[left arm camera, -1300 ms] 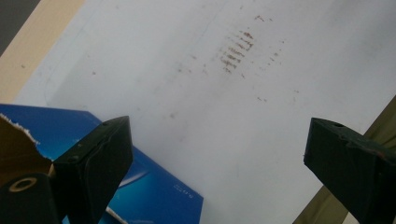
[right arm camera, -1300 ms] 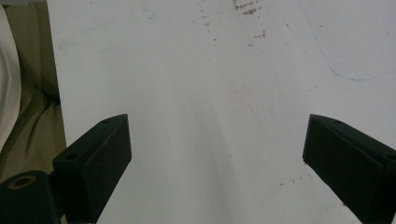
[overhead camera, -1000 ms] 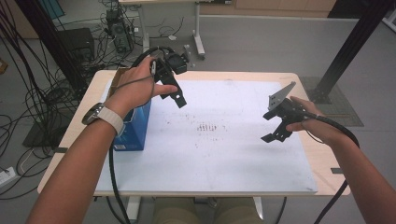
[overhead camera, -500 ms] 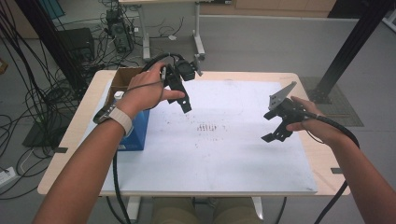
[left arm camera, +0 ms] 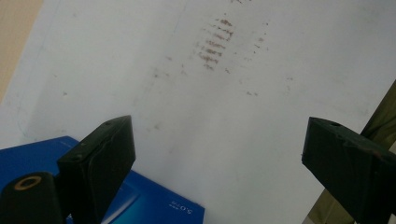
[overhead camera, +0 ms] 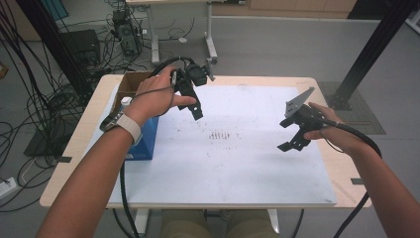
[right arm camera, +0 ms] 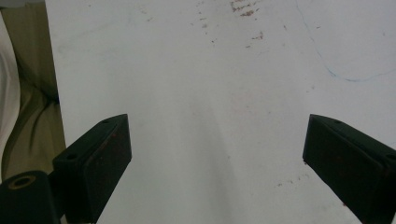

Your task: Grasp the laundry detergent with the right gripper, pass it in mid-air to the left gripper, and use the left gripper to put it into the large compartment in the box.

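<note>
The person holds the left gripper [overhead camera: 194, 101] in the air over the far-left part of the white sheet [overhead camera: 233, 168] that covers most of the table [overhead camera: 74, 148]; its jaws are spread wide with nothing between them, as the left gripper view makes plain. Just to the left of that hand, at the sheet's left edge, stands the blue box [overhead camera: 146, 141], the thing nearest that gripper, and in the left gripper view a corner of the blue box [left arm camera: 154, 205] lies below and behind the left jaw without touching it. Behind the blue box sits an open cardboard box [overhead camera: 133, 84] near the table's far-left corner, and something small and pale shows between the two, perhaps a bottle cap, though it is too small to tell. The right gripper [overhead camera: 292, 134] hangs over the right side of the sheet, well apart from the left one, with its grey three-cornered plate pointing up and away; its jaws too stand wide apart and hold nothing, with only bare sheet beneath them in the right gripper view. A patch of small brown marks [overhead camera: 218, 135] sits near the middle of the sheet, between the two grippers.
</note>
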Demonstrator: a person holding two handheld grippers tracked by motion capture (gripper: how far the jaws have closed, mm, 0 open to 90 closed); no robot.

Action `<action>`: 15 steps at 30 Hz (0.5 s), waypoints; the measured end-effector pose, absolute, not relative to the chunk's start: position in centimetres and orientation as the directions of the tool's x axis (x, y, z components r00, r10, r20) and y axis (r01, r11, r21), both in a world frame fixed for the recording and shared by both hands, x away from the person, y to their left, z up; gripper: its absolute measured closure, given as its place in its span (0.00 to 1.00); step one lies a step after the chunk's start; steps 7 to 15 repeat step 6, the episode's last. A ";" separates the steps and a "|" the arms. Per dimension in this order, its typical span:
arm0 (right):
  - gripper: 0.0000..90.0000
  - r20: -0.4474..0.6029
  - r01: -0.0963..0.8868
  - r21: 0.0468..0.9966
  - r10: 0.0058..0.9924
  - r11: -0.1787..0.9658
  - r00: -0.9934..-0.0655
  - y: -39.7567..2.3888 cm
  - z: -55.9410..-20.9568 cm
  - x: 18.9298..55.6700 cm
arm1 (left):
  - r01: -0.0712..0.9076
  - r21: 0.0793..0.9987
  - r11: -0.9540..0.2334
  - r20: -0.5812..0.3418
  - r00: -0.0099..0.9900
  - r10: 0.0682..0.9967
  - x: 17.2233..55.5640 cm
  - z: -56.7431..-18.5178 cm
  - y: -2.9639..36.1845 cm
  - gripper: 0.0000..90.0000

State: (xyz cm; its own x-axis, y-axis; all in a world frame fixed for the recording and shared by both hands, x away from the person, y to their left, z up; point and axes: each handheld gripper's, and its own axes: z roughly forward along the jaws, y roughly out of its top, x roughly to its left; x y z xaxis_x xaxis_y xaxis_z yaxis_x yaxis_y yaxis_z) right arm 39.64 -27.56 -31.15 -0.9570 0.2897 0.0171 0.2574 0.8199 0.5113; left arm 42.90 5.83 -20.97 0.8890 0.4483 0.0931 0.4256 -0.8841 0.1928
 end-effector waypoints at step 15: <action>0.09 0.014 0.261 0.517 0.297 0.815 -0.955 -27.7 -31.1 39.5 | 0.430 0.198 -0.881 0.093 0.887 0.453 42.9 -20.9 5.9 0.11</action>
